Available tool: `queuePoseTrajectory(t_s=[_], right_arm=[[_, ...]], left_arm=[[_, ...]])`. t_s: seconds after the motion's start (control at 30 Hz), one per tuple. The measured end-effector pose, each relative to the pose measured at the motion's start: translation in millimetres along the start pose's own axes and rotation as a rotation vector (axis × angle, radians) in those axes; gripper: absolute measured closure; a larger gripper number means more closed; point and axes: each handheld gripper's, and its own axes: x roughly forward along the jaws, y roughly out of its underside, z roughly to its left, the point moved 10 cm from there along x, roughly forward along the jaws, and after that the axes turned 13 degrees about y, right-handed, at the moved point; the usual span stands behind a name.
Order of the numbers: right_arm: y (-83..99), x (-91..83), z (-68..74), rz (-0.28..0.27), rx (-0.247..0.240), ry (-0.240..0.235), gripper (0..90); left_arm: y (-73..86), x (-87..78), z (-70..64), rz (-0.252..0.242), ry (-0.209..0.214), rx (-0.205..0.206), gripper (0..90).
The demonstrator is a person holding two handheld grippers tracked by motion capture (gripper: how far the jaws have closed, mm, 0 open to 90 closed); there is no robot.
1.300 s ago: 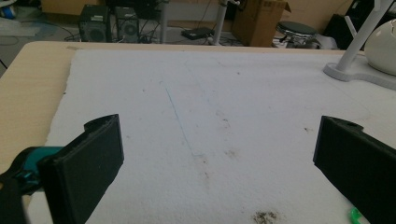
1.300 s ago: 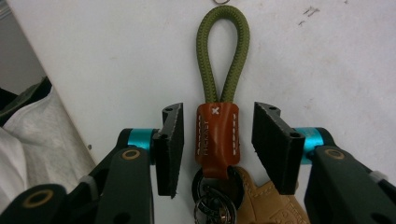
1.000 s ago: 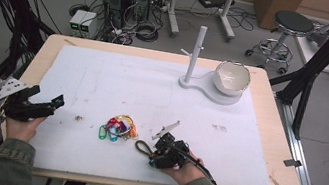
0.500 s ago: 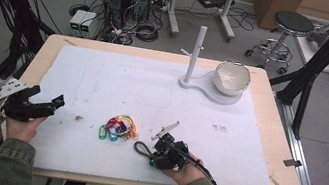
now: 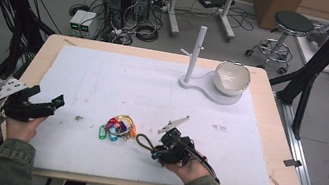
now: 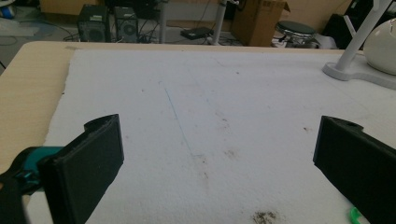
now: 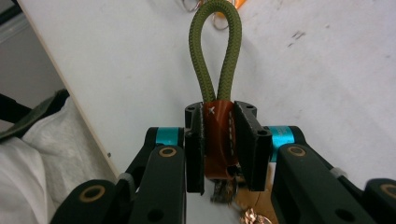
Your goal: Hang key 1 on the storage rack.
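My right gripper (image 7: 218, 140) is shut on a keychain: its jaws clamp the orange-brown band (image 7: 217, 135) at the base of an olive-green cord loop (image 7: 215, 46). In the high view the same gripper (image 5: 163, 149) sits near the table's front edge with the loop (image 5: 142, 142) sticking out to the left. A bunch of coloured key tags and rings (image 5: 117, 127) lies on the white mat just left of the loop. At the table's left edge my left gripper (image 5: 43, 105) is open with nothing between its jaws, and the bare mat (image 6: 201, 121) lies ahead of it.
A white stand with an upright post (image 5: 195, 52) and a white bowl (image 5: 231, 77) stands at the back right of the mat. Small dirt specks (image 5: 78, 118) mark the mat near the left gripper. The wooden table edge (image 5: 271, 141) borders the mat.
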Motion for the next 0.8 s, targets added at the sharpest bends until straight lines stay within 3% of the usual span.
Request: queuePoseTrajectory(t_s=[0.8], right_arm=[[-30.5, -30.6, -35.7, -0.082, 0.073, 0.004, 76.2]], left_arm=[[-0.4, 0.3, 0.5, -0.005, 0.002, -0.005, 2.2]])
